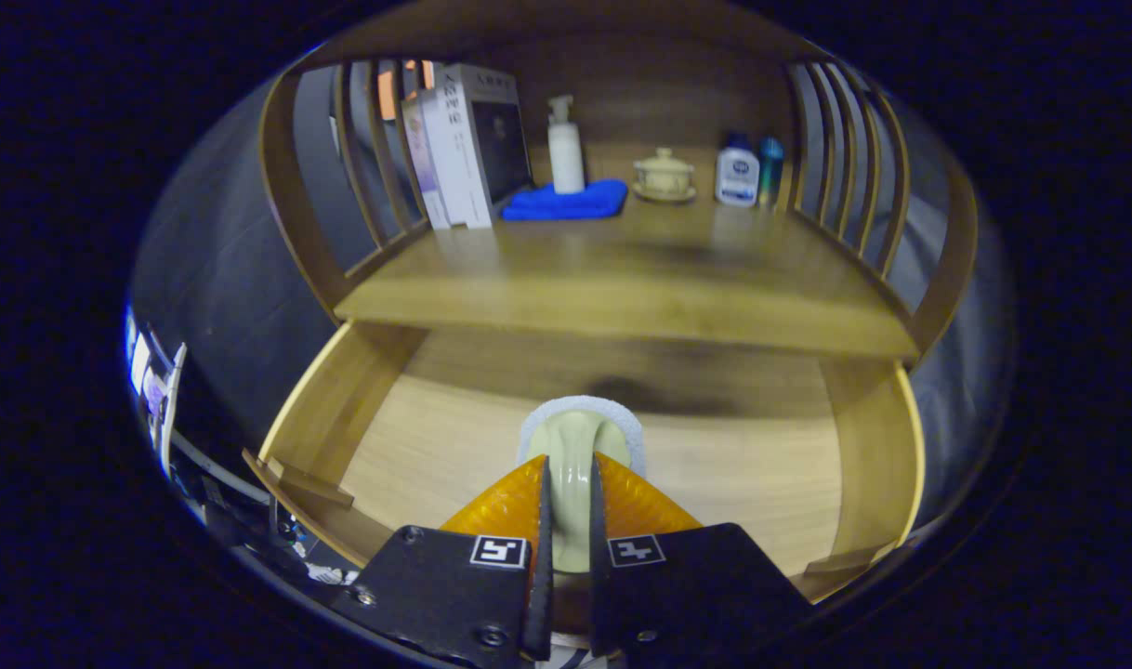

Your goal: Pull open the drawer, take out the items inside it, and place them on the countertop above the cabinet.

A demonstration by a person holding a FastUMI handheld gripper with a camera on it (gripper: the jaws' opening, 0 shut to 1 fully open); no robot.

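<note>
Gripper (571,497) at lower centre, fingers nearly closed, pinching pale green sponge (573,444) by its edge, above open drawer (417,446). Edge grip presumably for lifting to countertop (622,279), frame centre.

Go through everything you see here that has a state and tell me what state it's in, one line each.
Wooden drawer: pulled open below the countertop.
Orange-fingered gripper: shut on the pale green handled brush.
Pale green handled brush: clamped between both fingers, over the drawer floor.
White pump bottle: upright on the blue cloth.
Blue folded cloth: lying flat on the countertop.
Cream lidded cup: lid on, on its saucer.
White books: standing upright.
</note>
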